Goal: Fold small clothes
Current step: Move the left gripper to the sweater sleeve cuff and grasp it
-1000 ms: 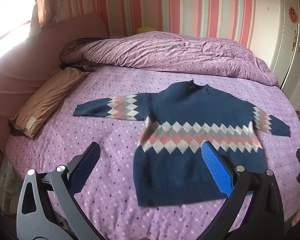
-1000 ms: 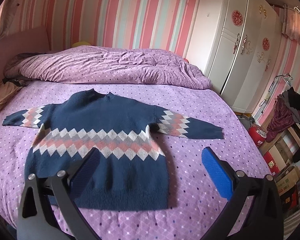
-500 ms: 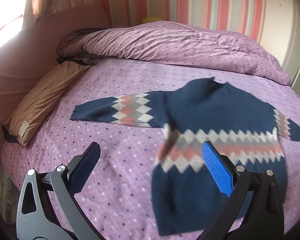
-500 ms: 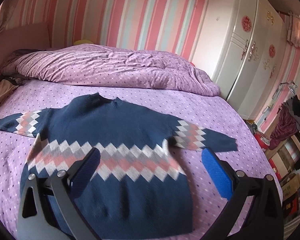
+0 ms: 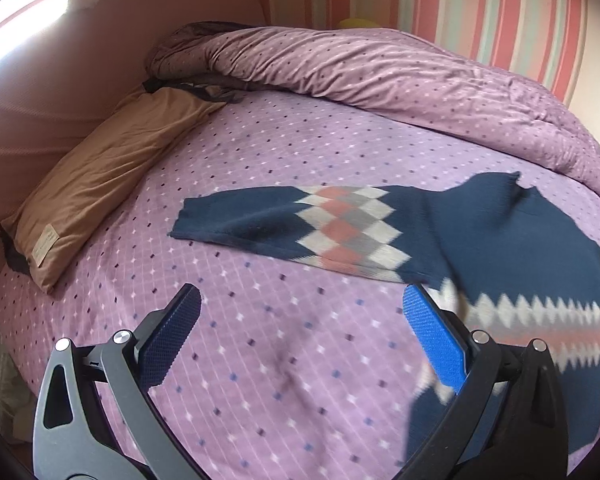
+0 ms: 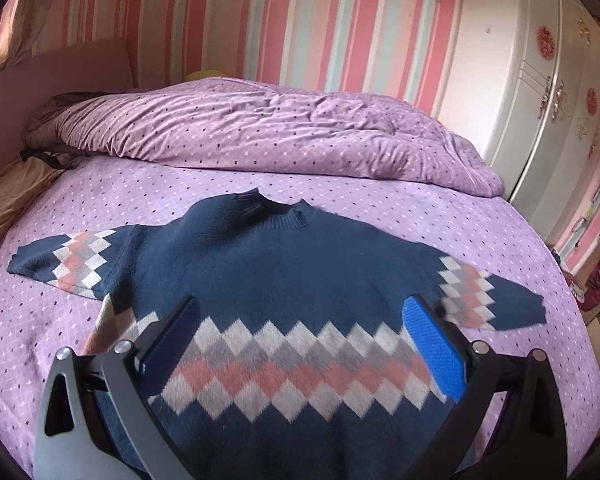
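Bed (image 5: 260, 380) with purple dotted sheet; rumpled quilt (image 6: 260, 132) heaped along the far side, tan pillow (image 5: 100, 184) at the left edge, white wardrobe (image 6: 540, 80) to the right. Navy sweater (image 6: 284, 264) with diamond band lies flat, both sleeves spread out. Left claw (image 5: 300, 336) spread wide, empty, above bare sheet just beside one sleeve. Right claw (image 6: 296, 340) spread wide, empty, above the sweater's body.
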Action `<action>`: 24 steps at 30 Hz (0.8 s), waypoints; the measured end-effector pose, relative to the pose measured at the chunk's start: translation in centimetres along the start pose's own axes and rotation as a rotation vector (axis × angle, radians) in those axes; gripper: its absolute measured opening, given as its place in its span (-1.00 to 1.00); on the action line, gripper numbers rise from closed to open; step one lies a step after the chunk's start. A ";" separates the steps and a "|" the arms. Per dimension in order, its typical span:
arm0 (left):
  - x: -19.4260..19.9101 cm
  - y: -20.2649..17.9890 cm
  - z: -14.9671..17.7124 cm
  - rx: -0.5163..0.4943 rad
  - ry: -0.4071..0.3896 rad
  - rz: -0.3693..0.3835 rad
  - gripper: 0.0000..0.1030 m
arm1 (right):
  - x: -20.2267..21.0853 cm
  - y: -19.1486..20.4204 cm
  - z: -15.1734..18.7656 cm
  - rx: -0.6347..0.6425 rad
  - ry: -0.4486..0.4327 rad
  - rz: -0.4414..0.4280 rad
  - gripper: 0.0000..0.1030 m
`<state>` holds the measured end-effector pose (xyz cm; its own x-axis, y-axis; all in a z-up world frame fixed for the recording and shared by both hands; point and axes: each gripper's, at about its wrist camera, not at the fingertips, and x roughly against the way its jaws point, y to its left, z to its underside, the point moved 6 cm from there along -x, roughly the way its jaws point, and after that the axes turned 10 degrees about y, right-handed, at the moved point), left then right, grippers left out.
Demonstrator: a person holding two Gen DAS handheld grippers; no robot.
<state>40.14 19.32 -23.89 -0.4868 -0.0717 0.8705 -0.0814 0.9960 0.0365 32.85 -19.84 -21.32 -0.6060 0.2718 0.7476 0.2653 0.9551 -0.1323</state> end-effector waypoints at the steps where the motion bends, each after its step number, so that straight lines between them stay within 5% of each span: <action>1: -0.6 0.4 -0.3 0.002 0.000 0.000 0.94 | -0.6 0.4 -0.4 0.007 -0.003 0.004 0.97; 11: -8.2 6.6 -2.6 0.097 0.019 0.091 0.94 | -5.0 3.1 -3.0 0.016 -0.018 -0.034 0.97; 15: -11.5 8.6 -3.7 0.131 -0.011 0.199 0.94 | -6.6 3.7 -3.3 0.040 -0.017 -0.013 0.97; 24: -19.0 13.4 -4.8 0.374 0.017 0.429 0.94 | -9.2 4.4 -2.5 0.127 -0.008 0.077 0.97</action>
<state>52.43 34.23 -37.59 -0.5303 0.3388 0.7772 -0.1837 0.8490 -0.4955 41.48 -18.47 -27.14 -0.5933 0.3451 0.7272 0.2142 0.9386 -0.2706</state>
